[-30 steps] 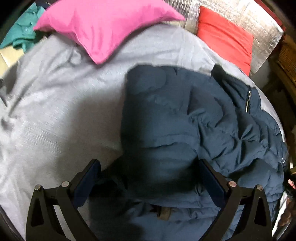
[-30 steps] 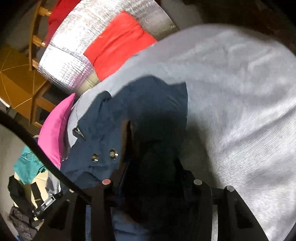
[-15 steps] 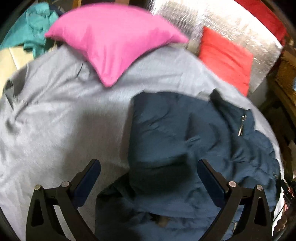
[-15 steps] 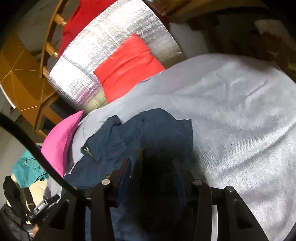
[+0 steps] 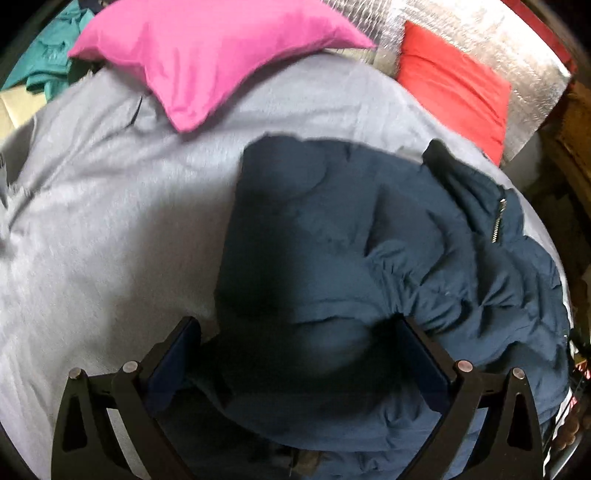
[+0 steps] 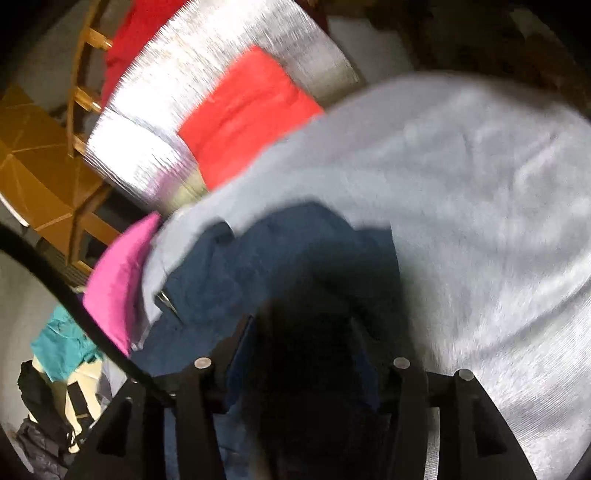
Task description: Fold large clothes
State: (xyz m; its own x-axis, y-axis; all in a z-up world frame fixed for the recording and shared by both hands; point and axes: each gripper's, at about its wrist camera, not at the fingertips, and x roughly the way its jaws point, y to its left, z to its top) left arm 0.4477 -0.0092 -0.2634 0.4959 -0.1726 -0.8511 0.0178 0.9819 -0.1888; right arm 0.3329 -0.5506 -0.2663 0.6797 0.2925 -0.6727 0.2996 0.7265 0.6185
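Note:
A dark blue padded jacket [image 5: 369,236] lies partly folded on the grey bed sheet [image 5: 110,221]. My left gripper [image 5: 295,354] is open, its jaws wide apart over the jacket's near edge, with fabric bulging between them. In the right wrist view the jacket [image 6: 258,266] bunches up from the sheet [image 6: 480,206] into my right gripper [image 6: 306,354], which is shut on a thick fold of it. The fold hides the right fingertips.
A pink pillow [image 5: 207,51] and a red pillow [image 5: 454,85] lie at the head of the bed against a silver padded board [image 5: 480,33]. Teal clothing [image 5: 44,55] is heaped beyond the left edge. A wooden chair [image 6: 44,155] stands beside the bed.
Both grippers have shifted over the jacket, drawing back a little and then closing in again. The right gripper stays closed on the fold; the left stays open.

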